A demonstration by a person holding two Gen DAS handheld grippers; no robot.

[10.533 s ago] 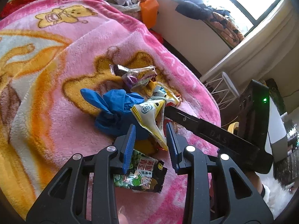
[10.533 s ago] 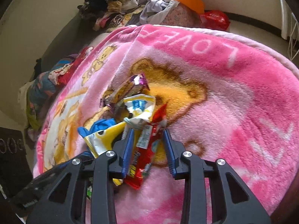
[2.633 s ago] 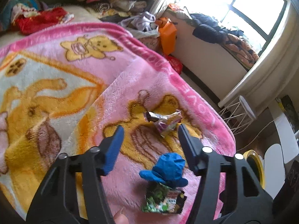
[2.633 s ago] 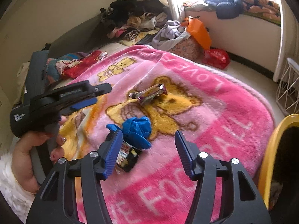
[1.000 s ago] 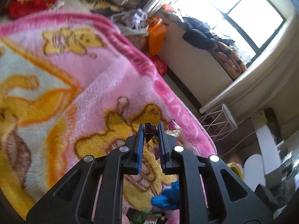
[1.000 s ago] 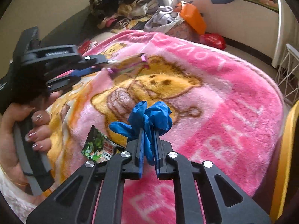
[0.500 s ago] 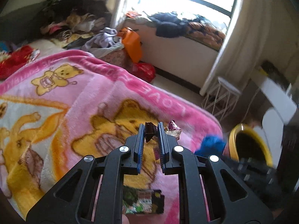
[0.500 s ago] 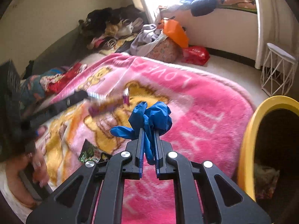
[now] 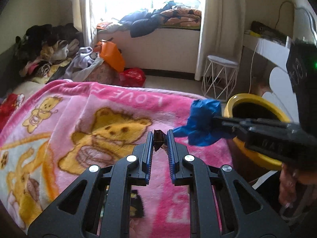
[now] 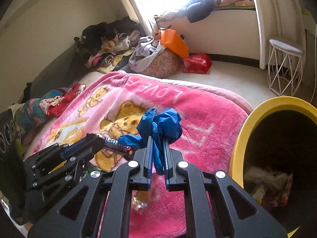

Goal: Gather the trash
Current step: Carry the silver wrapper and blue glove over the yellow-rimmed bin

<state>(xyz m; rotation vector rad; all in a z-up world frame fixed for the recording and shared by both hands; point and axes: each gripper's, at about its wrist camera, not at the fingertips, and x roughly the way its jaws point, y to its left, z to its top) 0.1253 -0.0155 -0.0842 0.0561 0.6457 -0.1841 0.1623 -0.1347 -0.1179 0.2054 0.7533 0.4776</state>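
A crumpled blue glove, clamped in the right gripper beside the yellow bin, and a wrapper pinched in the left gripper, might snag the fingers and miss.

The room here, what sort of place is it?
Most likely a lived-in bedroom: a pink teddy-bear blanket spread over what looks like a bed, clothes heaped by the wall, and more bedding piled on the window ledge.
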